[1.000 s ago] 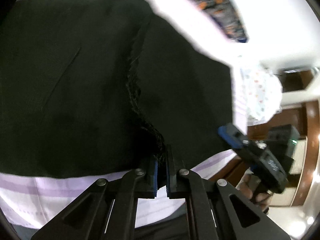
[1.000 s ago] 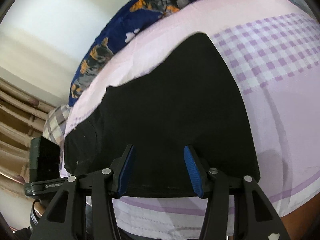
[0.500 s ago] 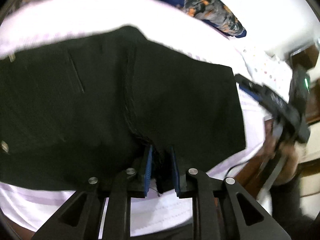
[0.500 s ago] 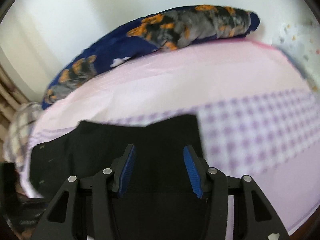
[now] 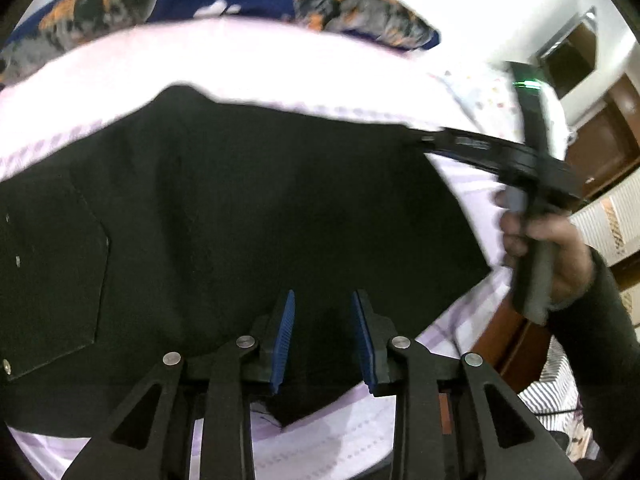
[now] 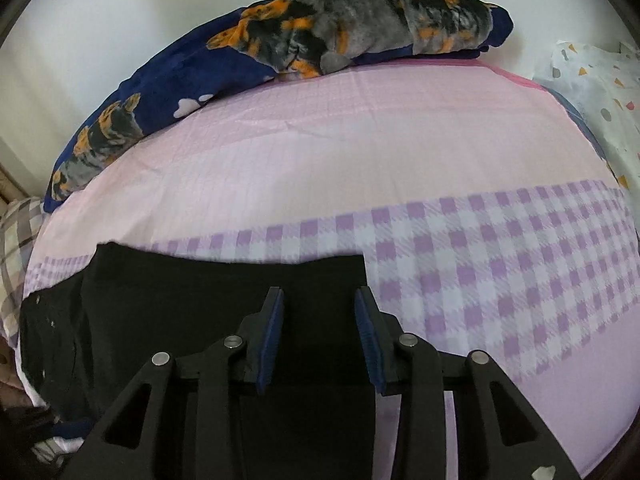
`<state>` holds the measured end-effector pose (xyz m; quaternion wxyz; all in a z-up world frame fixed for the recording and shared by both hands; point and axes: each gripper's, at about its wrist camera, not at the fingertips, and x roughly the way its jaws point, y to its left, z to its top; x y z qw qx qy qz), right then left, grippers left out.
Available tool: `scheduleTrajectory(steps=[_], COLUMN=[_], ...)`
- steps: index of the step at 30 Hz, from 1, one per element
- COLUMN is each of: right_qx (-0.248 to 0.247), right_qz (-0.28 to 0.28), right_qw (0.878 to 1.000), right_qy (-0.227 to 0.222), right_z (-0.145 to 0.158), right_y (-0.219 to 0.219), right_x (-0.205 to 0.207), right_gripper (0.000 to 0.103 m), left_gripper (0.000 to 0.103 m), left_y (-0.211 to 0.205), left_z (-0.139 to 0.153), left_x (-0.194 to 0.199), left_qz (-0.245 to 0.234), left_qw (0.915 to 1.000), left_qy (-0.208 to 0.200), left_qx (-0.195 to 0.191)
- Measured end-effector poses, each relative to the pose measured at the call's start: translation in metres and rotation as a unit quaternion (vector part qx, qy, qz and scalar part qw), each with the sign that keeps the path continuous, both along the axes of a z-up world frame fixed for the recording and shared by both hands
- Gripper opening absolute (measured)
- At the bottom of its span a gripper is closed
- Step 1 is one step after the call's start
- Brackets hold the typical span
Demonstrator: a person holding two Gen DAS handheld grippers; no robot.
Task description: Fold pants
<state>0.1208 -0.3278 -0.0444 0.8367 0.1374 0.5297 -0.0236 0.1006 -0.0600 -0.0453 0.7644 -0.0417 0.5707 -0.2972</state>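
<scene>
Black pants (image 5: pixel 248 216) lie folded flat on a pink and purple checked bed sheet (image 6: pixel 360 152); a back pocket (image 5: pixel 48 276) shows at the left. My left gripper (image 5: pixel 322 336) is open and empty just above the pants' near edge. My right gripper (image 6: pixel 320 336) is open and empty over the pants (image 6: pixel 200 304) near their right edge. The right gripper also shows in the left wrist view (image 5: pixel 436 142), held in a hand above the pants' far right corner.
A dark blue blanket with orange and grey print (image 6: pixel 320 40) lies along the far side of the bed by the wall. A white patterned pillow (image 6: pixel 592 76) sits at the right. Wooden furniture (image 5: pixel 600 148) stands beyond the bed's right edge.
My left gripper was shut on the pants' edge and has opened and let go. Both grippers have drawn back and tilted up, so more of the bed shows.
</scene>
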Motion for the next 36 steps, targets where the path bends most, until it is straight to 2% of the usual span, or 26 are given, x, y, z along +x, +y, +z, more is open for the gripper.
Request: scheduleTrajectory(steps=[3,7,9,10,13,15,16,20,24,27,30,32,35,36], right_qx=[0.019,0.027,0.035,0.034,0.017,0.009,0.004,-0.009,-0.019,-0.008,-0.015,-0.014,-0.018,-0.021], right_qz=[-0.005,-0.018,-0.02,-0.024,-0.016,-0.015,-0.015,-0.012,-0.017,-0.024,-0.029,-0.026,-0.034,-0.038], right_qw=[1.0,0.999,0.999,0.999,0.999,0.999,0.999,0.999,0.999,0.999,0.999,0.999,0.999,0.999], right_qy=[0.011,0.009,0.028,0.023,0.03,0.032,0.033,0.04,0.035,0.025,0.02,0.018,0.018,0.019], right_z=[-0.004,0.0,-0.004,-0.003,0.0,0.002,0.003,0.007,0.02,0.028,0.035,0.037,0.039,0.039], right_y=[0.0,0.002,0.005,0.008,0.018,0.023,0.025,0.032,0.041,0.046,0.052,0.056,0.059,0.059], right_x=[-0.025,-0.066,-0.08,-0.09,-0.102,-0.105,-0.105,-0.102,-0.096,-0.092,-0.087,-0.083,-0.083,-0.083], right_gripper=[0.036,0.037,0.039,0.039,0.041,0.042,0.042,0.047,0.055,0.066,0.07,0.076,0.076,0.076], left_gripper=[0.031,0.031,0.031,0.031,0.034,0.044,0.045,0.05,0.052,0.052,0.052,0.052,0.052,0.053], left_y=[0.005,0.006,0.005,0.006,0.021,0.035,0.044,0.088,0.142,0.186,0.223,0.242,0.266,0.269], left_z=[-0.013,-0.014,-0.014,-0.015,-0.014,-0.011,-0.007,0.008,0.019,0.02,0.01,-0.002,-0.018,-0.022], left_x=[0.001,-0.003,-0.006,-0.007,-0.011,-0.015,-0.017,-0.025,-0.041,-0.058,-0.074,-0.08,-0.086,-0.086], left_qz=[0.008,0.001,0.0,0.003,0.029,0.054,0.068,0.132,0.205,0.264,0.322,0.359,0.402,0.41], left_qw=[0.9999,0.9999,0.9998,0.9998,0.9992,0.9978,0.9966,0.9877,0.9709,0.953,0.9327,0.9156,0.892,0.8873], left_qy=[0.009,-0.014,-0.02,-0.02,-0.017,-0.023,-0.029,-0.05,-0.055,-0.053,-0.04,-0.021,0.007,0.011], left_qx=[0.004,0.001,0.002,-0.002,-0.019,-0.031,-0.037,-0.067,-0.111,-0.14,-0.157,-0.18,-0.207,-0.21])
